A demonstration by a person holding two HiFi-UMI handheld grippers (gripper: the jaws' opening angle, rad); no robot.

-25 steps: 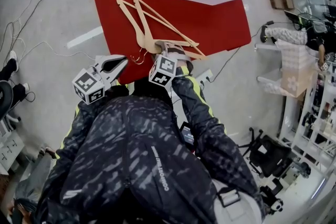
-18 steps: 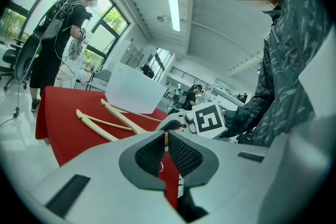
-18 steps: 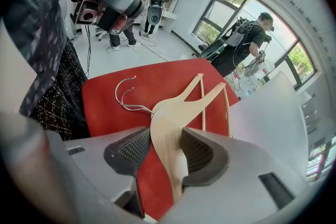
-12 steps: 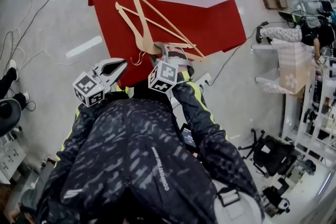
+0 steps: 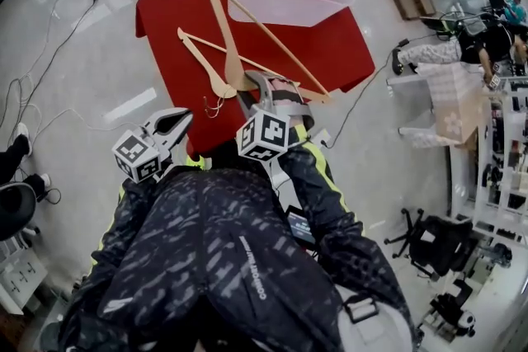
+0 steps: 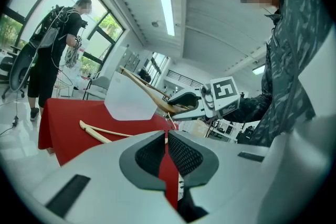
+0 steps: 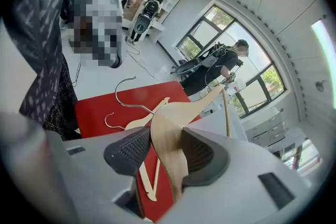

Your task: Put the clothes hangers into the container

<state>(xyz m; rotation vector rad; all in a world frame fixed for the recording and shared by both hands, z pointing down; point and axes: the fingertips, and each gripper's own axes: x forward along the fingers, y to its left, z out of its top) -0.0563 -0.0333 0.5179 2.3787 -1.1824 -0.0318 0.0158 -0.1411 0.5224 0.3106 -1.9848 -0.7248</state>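
Wooden hanger [image 5: 224,33], clamped at its neck between the pads of the right gripper [image 5: 262,86], raised above the near edge of the red table [image 5: 330,45]; its far tip points toward the translucent container [image 5: 285,8] at the far edge. A second hanger [image 5: 198,58] lies flat toward the left edge. The right forearm is extended, with the gripper sloping downward. The left gripper [image 5: 175,124] has its jaws together and empty, and is held roughly level off the near left corner.
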